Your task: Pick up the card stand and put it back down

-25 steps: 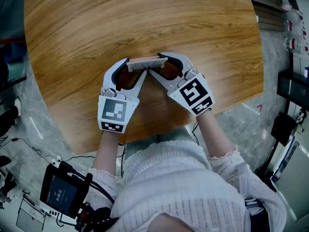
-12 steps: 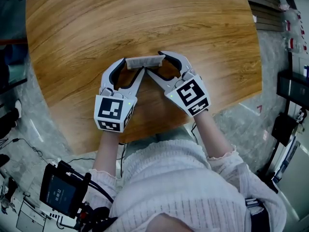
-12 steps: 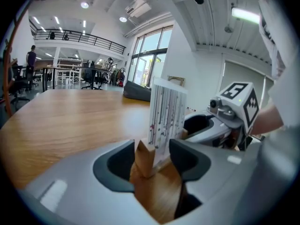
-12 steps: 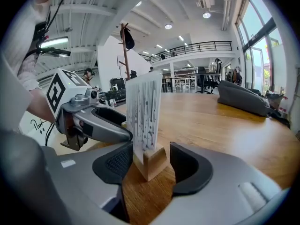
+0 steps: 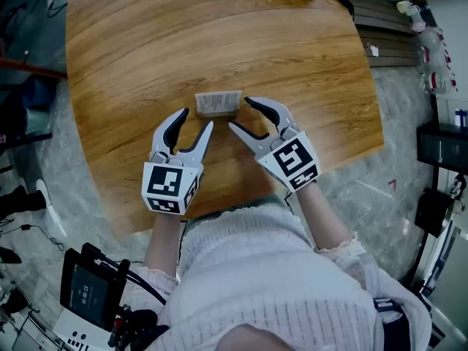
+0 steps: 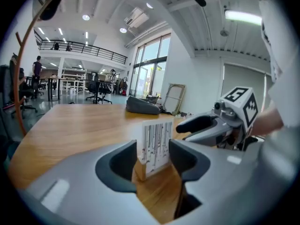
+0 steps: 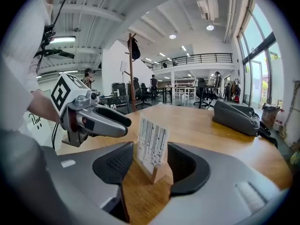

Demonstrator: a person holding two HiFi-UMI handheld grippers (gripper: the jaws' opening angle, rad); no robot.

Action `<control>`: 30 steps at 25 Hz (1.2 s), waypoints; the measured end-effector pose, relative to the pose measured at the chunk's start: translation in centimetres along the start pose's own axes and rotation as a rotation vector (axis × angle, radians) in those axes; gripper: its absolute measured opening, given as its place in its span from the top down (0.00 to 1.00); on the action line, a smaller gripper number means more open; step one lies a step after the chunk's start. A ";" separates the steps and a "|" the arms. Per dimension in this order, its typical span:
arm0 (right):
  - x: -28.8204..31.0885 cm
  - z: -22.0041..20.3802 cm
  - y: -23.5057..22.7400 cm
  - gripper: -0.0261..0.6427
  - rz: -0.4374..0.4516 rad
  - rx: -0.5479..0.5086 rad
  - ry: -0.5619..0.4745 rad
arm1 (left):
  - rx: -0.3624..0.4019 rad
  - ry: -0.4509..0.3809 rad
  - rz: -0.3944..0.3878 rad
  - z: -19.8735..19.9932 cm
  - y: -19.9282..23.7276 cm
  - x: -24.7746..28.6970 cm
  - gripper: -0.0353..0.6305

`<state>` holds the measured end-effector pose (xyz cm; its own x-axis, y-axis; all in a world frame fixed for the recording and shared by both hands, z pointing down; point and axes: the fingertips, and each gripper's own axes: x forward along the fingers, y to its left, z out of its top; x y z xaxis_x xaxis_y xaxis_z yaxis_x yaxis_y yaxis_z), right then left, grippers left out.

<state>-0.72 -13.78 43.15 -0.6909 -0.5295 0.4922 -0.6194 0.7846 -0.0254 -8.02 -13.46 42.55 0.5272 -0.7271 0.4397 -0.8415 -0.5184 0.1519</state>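
Card stand (image 5: 218, 102) — just beyond left fingers (image 5: 175, 125) and right fingers (image 5: 268, 110), untouched

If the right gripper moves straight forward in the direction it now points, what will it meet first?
Most likely the card stand, on the table just ahead of the right gripper, in line with the gap between its open jaws. Nothing shows in between, though depth is unclear.
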 end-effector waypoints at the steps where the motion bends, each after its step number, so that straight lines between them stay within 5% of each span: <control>1: -0.1 0.3 0.1 0.62 0.001 -0.006 -0.008 | 0.007 -0.010 0.000 0.2 -0.1 0.0 0.62; 6: -2.1 2.6 2.0 0.67 0.019 -0.025 -0.056 | 0.042 -0.042 -0.006 2.0 -2.3 -1.8 0.71; 17: -5.1 4.3 4.4 0.96 0.025 -0.026 -0.098 | 0.107 -0.026 -0.041 2.6 -6.6 -3.8 0.81; 23: -5.5 4.0 5.4 0.96 0.043 0.009 -0.109 | 0.103 -0.043 -0.045 2.9 -6.7 -4.2 0.93; 30: -5.5 3.4 5.7 0.96 0.059 -0.006 -0.087 | 0.095 -0.024 -0.083 2.3 -7.6 -4.2 0.93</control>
<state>-1.75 -7.48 37.34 -0.7559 -0.5084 0.4125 -0.5747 0.8170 -0.0463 -3.56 -7.54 37.55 0.5982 -0.6897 0.4080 -0.7806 -0.6166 0.1022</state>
